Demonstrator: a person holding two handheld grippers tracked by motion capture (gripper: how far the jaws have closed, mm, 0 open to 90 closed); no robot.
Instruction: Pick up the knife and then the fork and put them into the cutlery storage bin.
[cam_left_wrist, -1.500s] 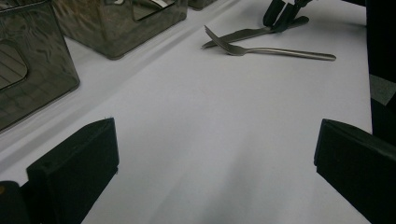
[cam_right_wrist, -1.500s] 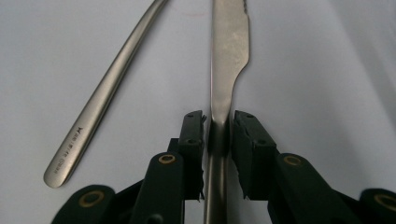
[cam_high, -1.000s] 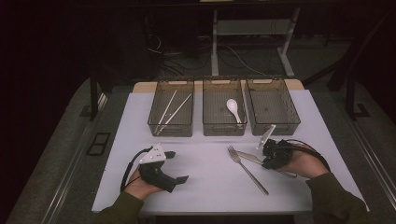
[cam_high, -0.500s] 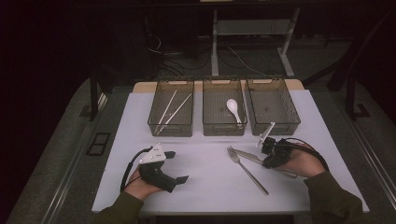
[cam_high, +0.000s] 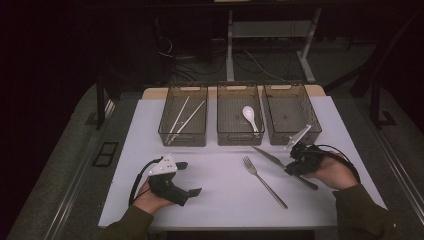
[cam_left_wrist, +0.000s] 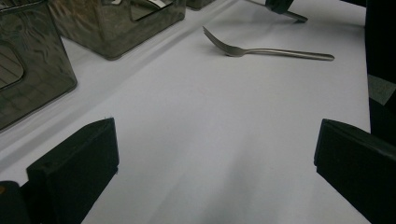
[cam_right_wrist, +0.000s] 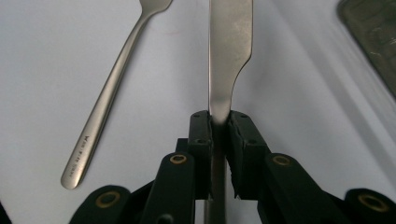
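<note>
1. High view: your right gripper (cam_high: 299, 161) clamps the knife (cam_high: 267, 155) just in front of the right-hand bin (cam_high: 292, 112); the fork (cam_high: 264, 182) lies beside it on the white surface (cam_high: 220, 175). Your left gripper (cam_high: 186, 177) rests with jaws wide.
2. Left gripper view: jaws wide apart, nothing between them; the fork (cam_left_wrist: 271, 50) lies ahead.
3. Right gripper view: jaws narrow, pinching the knife (cam_right_wrist: 229, 51) at its neck, blade pointing away; the fork (cam_right_wrist: 114, 88) lies to its left.

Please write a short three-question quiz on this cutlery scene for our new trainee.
1. True or false: the right gripper has its jaws shut on the knife.
2. Which bin holds the spoon: A left, B middle, C right?
3. What lies loose on the table between the two grippers?

Key: 1 true. 2 B, the middle bin. 3 the fork; the left gripper is open and holds nothing.
</note>
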